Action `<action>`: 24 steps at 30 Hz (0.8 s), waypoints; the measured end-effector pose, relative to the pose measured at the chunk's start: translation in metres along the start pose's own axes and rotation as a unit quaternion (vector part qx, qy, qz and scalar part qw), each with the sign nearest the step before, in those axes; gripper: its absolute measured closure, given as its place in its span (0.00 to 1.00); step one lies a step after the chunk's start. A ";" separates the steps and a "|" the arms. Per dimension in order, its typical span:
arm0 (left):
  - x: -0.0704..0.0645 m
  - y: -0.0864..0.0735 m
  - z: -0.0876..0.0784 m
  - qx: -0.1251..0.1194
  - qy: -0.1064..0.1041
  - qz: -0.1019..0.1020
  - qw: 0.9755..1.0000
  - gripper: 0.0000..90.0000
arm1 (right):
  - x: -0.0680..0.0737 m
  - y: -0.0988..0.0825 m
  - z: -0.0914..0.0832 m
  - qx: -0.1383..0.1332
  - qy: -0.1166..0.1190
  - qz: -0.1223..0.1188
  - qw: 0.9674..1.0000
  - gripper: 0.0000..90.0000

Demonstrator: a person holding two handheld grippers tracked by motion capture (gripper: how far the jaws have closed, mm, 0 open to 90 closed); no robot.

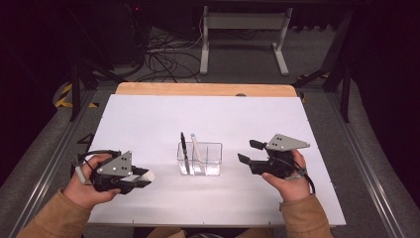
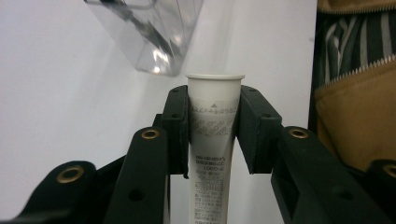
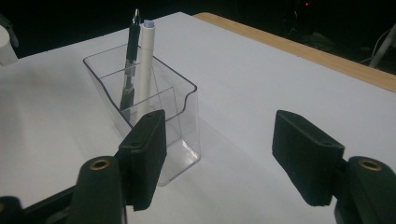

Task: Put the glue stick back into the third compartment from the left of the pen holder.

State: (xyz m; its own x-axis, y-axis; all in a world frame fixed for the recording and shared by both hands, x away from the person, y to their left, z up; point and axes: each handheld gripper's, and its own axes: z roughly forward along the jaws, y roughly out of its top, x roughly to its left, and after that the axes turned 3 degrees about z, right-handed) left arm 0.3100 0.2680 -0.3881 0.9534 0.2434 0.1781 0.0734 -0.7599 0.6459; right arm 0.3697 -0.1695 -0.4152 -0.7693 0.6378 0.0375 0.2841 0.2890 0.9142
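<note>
Pretty dark room overall, the light mostly lands on the bench [image 1: 148, 114], which has a white top with a strip of bare wood [image 1: 205, 89] along the far edge. Behind it there's grey floor [image 1: 317, 54], a tangle of black cables [image 1: 163, 57] and a white metal stand [image 1: 242, 37]. Black frame legs [image 1: 77, 89] sit either side, with yellow-black tape [image 1: 64, 95] at left.

Table [image 1: 148, 119], white top, with a wooden strip [image 1: 205, 89] along the far edge.
One clear organiser [image 1: 200, 159] stands on it near the middle, toward the near side, divided into compartments; a black pen [image 1: 184, 148] and a white pen [image 1: 196, 148] stand upright in it, side by side.
</note>
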 end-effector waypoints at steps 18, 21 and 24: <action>0.004 0.031 0.006 -0.121 -0.013 -0.045 0.992 0.75 | -0.004 -0.004 0.000 0.004 -0.014 0.003 1.000 0.31; 0.005 0.036 0.008 -0.133 -0.014 -0.051 0.990 0.75 | -0.004 -0.004 0.000 0.004 -0.017 0.008 1.000 0.30; 0.005 0.041 0.011 -0.141 -0.015 -0.055 0.988 0.75 | -0.004 -0.005 -0.001 0.003 -0.017 0.007 1.000 0.29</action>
State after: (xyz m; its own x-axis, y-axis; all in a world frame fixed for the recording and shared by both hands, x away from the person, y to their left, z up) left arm 0.3214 0.2314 -0.3689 0.9527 0.2941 0.0764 0.0961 -0.5303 0.8424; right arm 0.3710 -0.1741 -0.4193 -0.7446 0.6665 0.0369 0.2987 0.2833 0.9113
